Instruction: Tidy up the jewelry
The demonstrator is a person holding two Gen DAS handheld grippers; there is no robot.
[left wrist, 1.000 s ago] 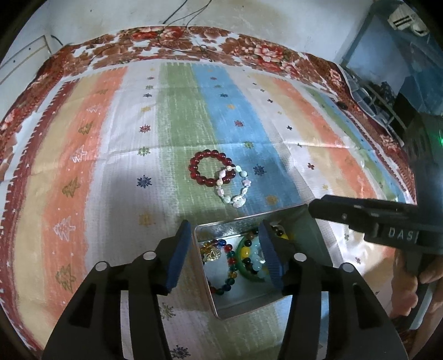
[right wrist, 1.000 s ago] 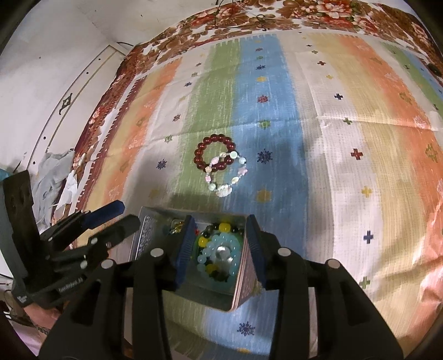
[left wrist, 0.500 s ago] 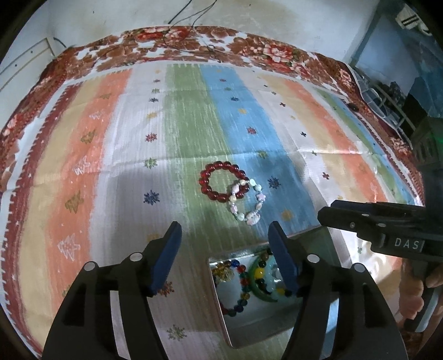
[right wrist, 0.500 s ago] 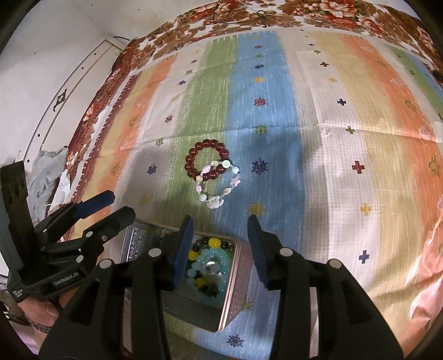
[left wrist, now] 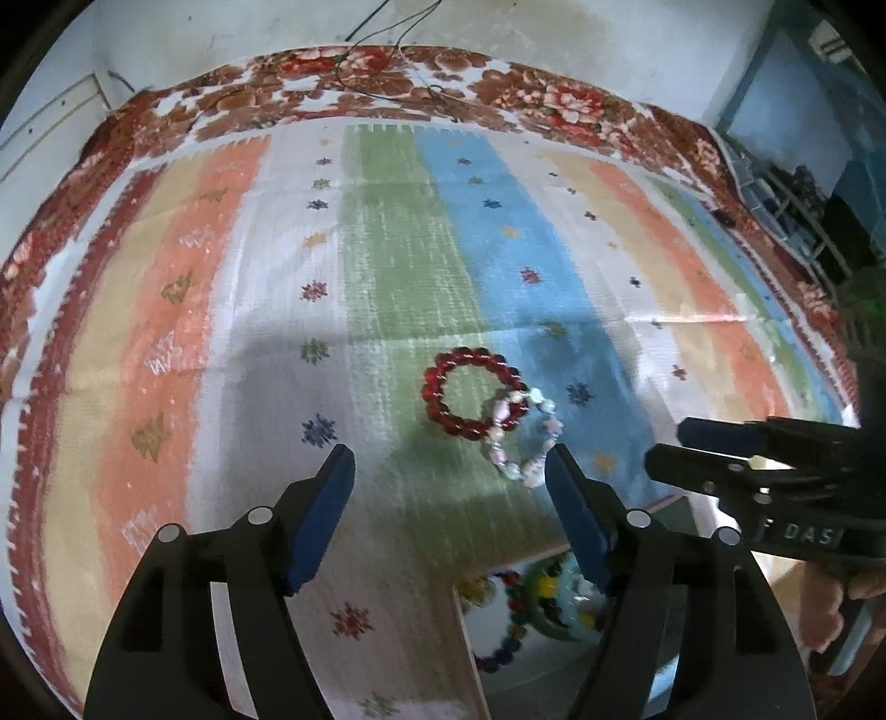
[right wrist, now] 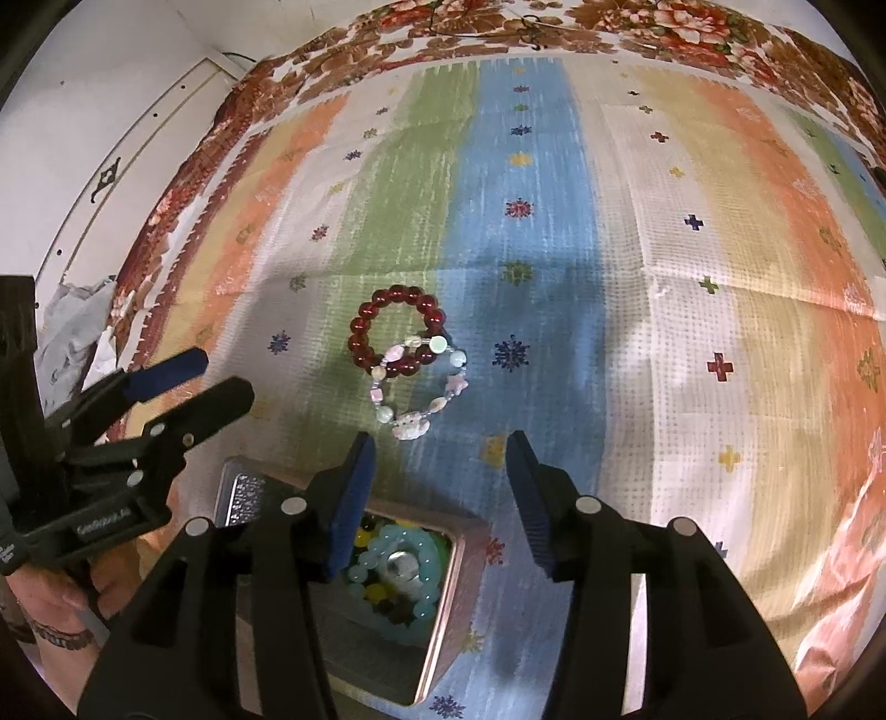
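The left gripper has its blue-padded fingers spread wide with nothing between them, hovering above the striped cloth. Just past its right finger lies a pale bracelet of pink and white beads, and overlapping that bracelet's far-left side is a red bead bracelet — the two rings cross where they meet. Near the bottom of this view, to the right of centre, sits a metal tin with several coloured bead bracelets inside; the view is blurred here, so the pieces cannot be told apart.

The right gripper also has its fingers held wide and empty. Its left finger hangs over the tin, where a light blue-green bracelet lies on top of yellow and dark beads. Just beyond the fingertips, on the green and blue stripes, lie the pale bracelet and the red bead bracelet, the pale one nearer. To the left in this view the left gripper shows from the side, its fingers apart. The cloth ends at a brown floral border at the far edge — a white wall rises behind it.
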